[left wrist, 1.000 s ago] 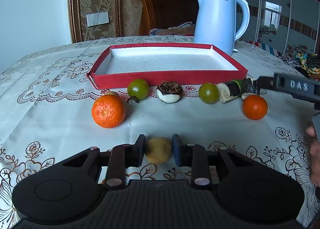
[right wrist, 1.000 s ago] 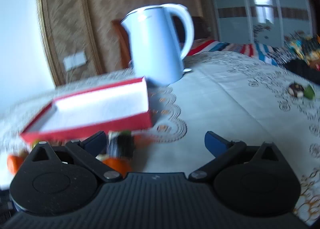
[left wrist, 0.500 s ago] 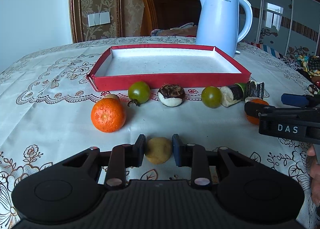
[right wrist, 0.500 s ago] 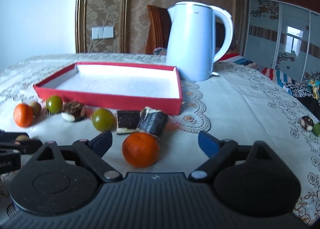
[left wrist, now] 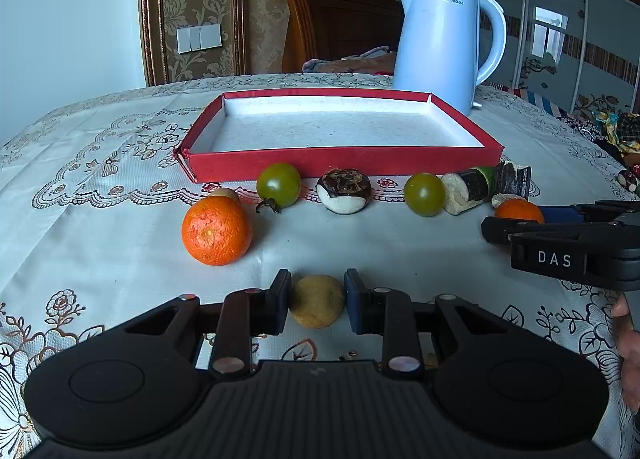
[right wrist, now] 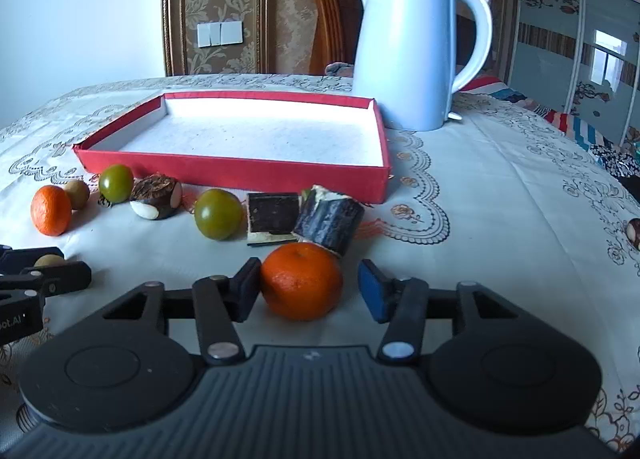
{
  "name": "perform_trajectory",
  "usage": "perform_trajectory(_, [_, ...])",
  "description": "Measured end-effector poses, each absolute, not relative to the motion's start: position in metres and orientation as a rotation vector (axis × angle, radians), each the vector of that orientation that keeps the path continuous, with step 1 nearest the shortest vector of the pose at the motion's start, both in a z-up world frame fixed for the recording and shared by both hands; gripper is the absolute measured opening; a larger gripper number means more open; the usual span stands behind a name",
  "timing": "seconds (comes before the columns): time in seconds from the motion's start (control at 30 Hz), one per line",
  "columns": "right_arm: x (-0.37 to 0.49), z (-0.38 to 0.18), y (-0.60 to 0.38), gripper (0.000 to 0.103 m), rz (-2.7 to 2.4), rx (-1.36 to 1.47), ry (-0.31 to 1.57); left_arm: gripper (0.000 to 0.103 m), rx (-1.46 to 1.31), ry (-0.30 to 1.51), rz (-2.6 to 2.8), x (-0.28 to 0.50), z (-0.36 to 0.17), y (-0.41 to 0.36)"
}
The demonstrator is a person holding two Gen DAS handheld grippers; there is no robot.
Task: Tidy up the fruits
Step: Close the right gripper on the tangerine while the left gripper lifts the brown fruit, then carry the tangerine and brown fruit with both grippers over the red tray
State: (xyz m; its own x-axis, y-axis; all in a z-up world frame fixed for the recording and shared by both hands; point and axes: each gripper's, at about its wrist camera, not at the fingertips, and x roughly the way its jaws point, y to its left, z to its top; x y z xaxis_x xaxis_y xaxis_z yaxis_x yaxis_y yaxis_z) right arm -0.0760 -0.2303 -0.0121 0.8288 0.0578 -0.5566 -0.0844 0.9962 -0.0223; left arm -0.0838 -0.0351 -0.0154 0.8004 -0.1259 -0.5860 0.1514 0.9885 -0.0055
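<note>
My left gripper [left wrist: 317,299] rests low on the tablecloth, shut on a small tan round fruit [left wrist: 317,301]. My right gripper [right wrist: 310,285] straddles a small orange [right wrist: 302,281] with its jaws closing. The left pad touches the peel and a gap remains at the blue right pad [right wrist: 372,295]. Behind lies a row of fruit: a bigger orange [left wrist: 214,229], two green tomatoes [left wrist: 279,184] [left wrist: 424,194], a dark cut fruit [left wrist: 345,195] and dark cane pieces [left wrist: 468,191]. The red tray [left wrist: 344,163] beyond them holds nothing.
A white kettle [left wrist: 440,43] stands behind the tray's right corner. Another tan fruit [left wrist: 226,193] hides behind the bigger orange. A person's fingers [left wrist: 628,343] show at the right edge. A wooden chair [left wrist: 332,23] stands past the table.
The right gripper swung in from the right and levelled out around the small orange, and its jaws narrowed. The left gripper stayed still, shut on the tan fruit.
</note>
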Motion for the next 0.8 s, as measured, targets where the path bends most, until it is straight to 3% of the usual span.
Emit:
perform_trajectory(0.1, [-0.076,-0.012,-0.228,0.039,0.083,-0.054,0.592,0.028,0.039,0.626,-0.149,-0.083,-0.016,-0.034])
perform_trajectory(0.8, [-0.096,-0.008,-0.224,0.040,0.094,-0.049,0.547,0.028,0.036,0.628,-0.145,-0.082,-0.015,-0.032])
